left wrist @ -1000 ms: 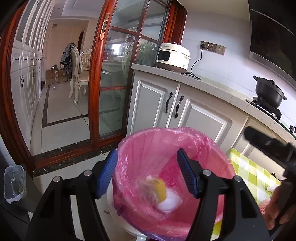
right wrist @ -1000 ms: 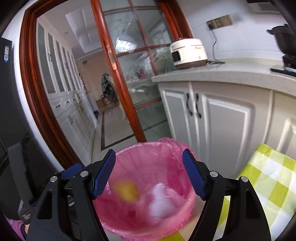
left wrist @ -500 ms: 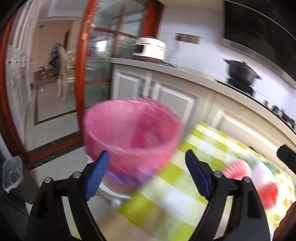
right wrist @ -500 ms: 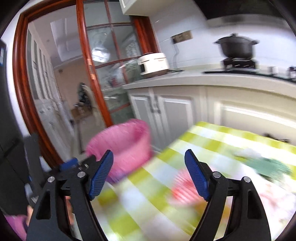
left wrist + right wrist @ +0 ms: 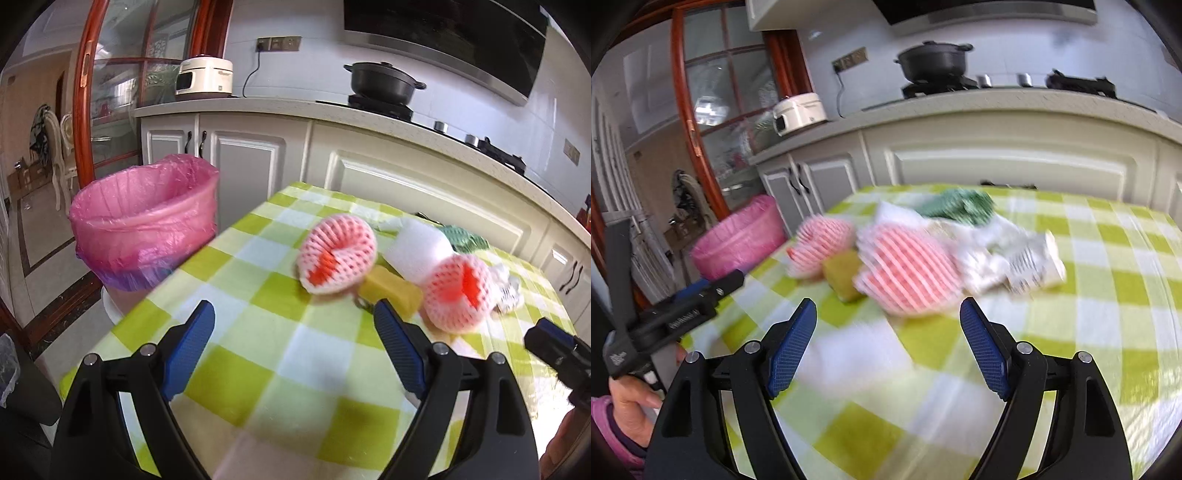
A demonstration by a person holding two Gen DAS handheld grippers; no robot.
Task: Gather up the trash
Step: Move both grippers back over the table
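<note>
A bin with a pink liner point(image 5: 147, 218) stands on the floor left of the checked table point(image 5: 258, 369); it also shows in the right wrist view point(image 5: 738, 240). Trash lies on the table: two pink foam nets point(image 5: 338, 254) point(image 5: 460, 291), a yellow sponge point(image 5: 391, 291), white foam point(image 5: 417, 251), green netting point(image 5: 461, 236) and crumpled white paper point(image 5: 1004, 258). My left gripper point(image 5: 293, 347) is open and empty above the table, short of the nets. My right gripper point(image 5: 888, 347) is open and empty, just short of the nearer pink net point(image 5: 905, 273).
White cabinets and a counter point(image 5: 332, 114) run behind the table, with a rice cooker point(image 5: 203, 75) and a black pot point(image 5: 380, 81) on a stove. A wood-framed glass door point(image 5: 107, 92) stands at the left.
Both grippers have swung right from above the bin to above the table, facing the trash pile. Both stayed open and empty.
</note>
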